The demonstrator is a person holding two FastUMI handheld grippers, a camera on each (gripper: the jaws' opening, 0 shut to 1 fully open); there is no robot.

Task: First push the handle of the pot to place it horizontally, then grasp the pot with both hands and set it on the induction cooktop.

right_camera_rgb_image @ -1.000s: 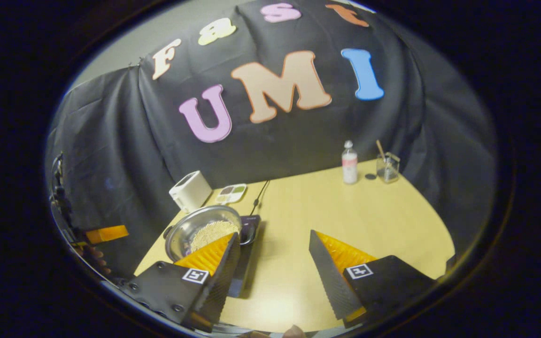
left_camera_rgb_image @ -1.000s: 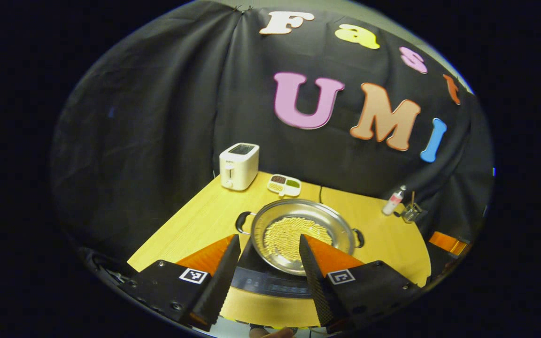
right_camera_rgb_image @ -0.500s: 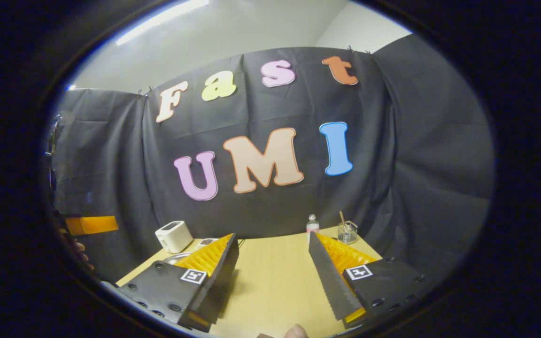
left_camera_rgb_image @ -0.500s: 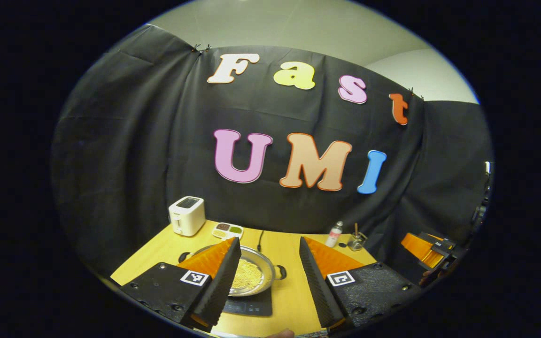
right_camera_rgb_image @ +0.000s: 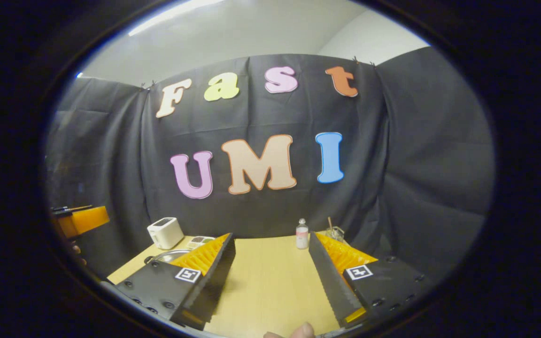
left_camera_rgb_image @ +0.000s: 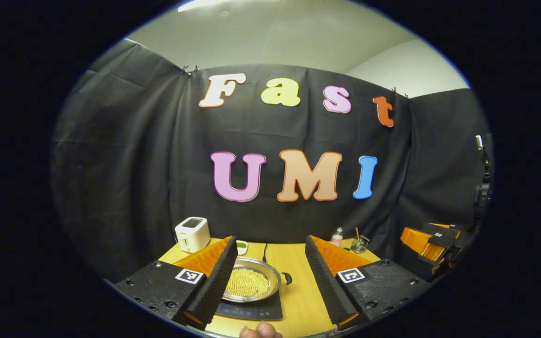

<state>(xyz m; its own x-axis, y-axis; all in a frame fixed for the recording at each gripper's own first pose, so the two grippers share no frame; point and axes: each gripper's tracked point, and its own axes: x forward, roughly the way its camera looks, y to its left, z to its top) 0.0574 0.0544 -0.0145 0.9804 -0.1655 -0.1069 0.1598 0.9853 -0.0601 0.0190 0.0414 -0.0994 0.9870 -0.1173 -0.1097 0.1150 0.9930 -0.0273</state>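
Observation:
A shallow steel pot (left_camera_rgb_image: 251,284) full of yellow grains rests on the black induction cooktop (left_camera_rgb_image: 251,310), one black side handle (left_camera_rgb_image: 287,279) pointing right. My left gripper (left_camera_rgb_image: 270,281) hangs open above and in front of the pot, holding nothing. In the right gripper view, the pot's rim (right_camera_rgb_image: 165,256) peeks out behind the left finger. My right gripper (right_camera_rgb_image: 270,277) is open over bare tabletop, well to the right of the pot. The other gripper appears at the right edge of the left gripper view (left_camera_rgb_image: 428,239) and at the left edge of the right gripper view (right_camera_rgb_image: 80,220).
On the wooden table (right_camera_rgb_image: 266,281) stand a white toaster (left_camera_rgb_image: 192,233), a small divided dish (left_camera_rgb_image: 241,246), a small bottle (right_camera_rgb_image: 302,233) and a glass with a stick (right_camera_rgb_image: 334,232) along the back. The cooktop's cord (left_camera_rgb_image: 265,251) runs toward the wall.
Both grippers have drawn back and tilted up from the pot, so it looks smaller and lower in view. The pot stays on the cooktop. Both grippers remain open.

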